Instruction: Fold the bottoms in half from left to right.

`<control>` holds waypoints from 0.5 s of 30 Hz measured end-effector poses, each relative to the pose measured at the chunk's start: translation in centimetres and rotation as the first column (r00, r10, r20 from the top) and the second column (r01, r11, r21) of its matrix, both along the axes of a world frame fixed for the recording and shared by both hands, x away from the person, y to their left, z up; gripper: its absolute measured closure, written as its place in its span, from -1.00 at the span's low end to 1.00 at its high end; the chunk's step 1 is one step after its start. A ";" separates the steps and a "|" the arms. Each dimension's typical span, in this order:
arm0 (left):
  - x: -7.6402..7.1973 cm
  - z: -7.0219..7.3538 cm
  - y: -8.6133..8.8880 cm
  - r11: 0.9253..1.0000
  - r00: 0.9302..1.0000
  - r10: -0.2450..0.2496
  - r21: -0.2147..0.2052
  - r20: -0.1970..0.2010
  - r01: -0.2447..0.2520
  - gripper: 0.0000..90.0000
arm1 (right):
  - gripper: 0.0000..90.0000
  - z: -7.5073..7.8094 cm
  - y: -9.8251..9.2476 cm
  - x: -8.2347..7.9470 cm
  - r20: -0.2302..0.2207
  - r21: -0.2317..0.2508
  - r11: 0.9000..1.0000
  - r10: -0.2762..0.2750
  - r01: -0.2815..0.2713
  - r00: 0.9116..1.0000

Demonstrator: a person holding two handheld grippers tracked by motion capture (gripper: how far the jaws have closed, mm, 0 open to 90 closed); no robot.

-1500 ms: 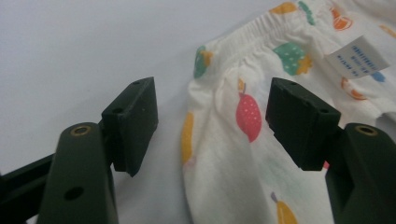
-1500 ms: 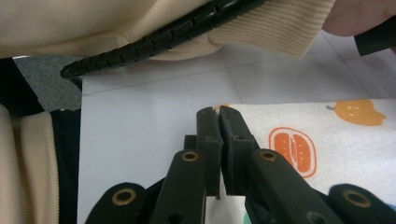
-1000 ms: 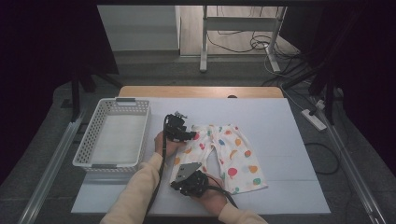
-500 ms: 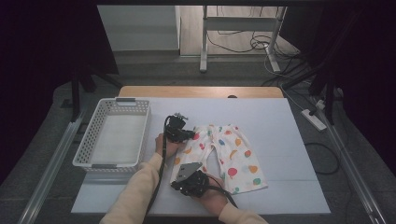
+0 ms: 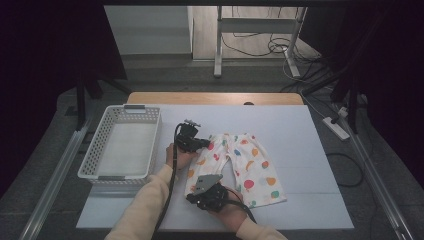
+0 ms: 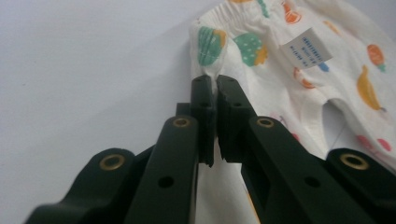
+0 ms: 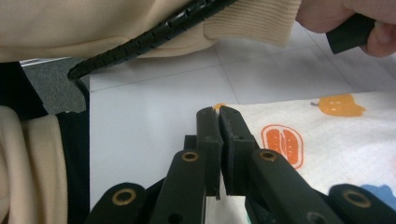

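Nearest, the right gripper (image 5: 202, 189) has its jaws clamped on the hem corner of the printed trousers (image 5: 250, 167). Beyond, the left gripper (image 5: 200, 144) has just closed its jaws on the waistband corner (image 6: 205, 70). The trousers lie flat on the white counter (image 5: 310, 150), just right of the basket (image 5: 150, 145). To fold well, both corners should probably lift together, keeping the edge taut.

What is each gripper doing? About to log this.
Left gripper: just closed on the pants' waistband corner.
Right gripper: shut on a pant-leg hem corner.
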State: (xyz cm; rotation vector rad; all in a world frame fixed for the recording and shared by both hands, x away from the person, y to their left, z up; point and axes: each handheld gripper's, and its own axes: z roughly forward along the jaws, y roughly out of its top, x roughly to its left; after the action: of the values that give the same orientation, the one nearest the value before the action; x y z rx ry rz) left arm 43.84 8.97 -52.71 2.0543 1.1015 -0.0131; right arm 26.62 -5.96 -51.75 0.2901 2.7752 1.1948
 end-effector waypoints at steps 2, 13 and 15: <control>-0.1 0.1 0.1 1.000 1.000 0.001 -0.014 -0.005 -0.001 0.91 | 0.92 0.1 -0.3 -0.1 0.002 0.002 1.000 -0.004 0.004 1.000; -0.5 1.0 0.0 0.999 1.000 -0.005 -0.054 0.001 0.005 0.91 | 0.93 1.1 -2.7 -0.4 0.007 0.041 0.998 -0.041 0.040 0.999; -0.6 1.2 0.0 0.998 1.000 -0.008 -0.058 0.002 0.008 0.91 | 0.93 1.4 -3.2 -0.4 0.009 0.049 0.997 -0.052 0.052 0.999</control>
State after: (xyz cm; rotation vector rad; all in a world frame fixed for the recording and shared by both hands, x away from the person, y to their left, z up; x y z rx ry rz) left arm 43.24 8.95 -51.55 2.0068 1.0792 -0.0469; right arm 26.23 -9.14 -50.34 0.3570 2.7151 1.2499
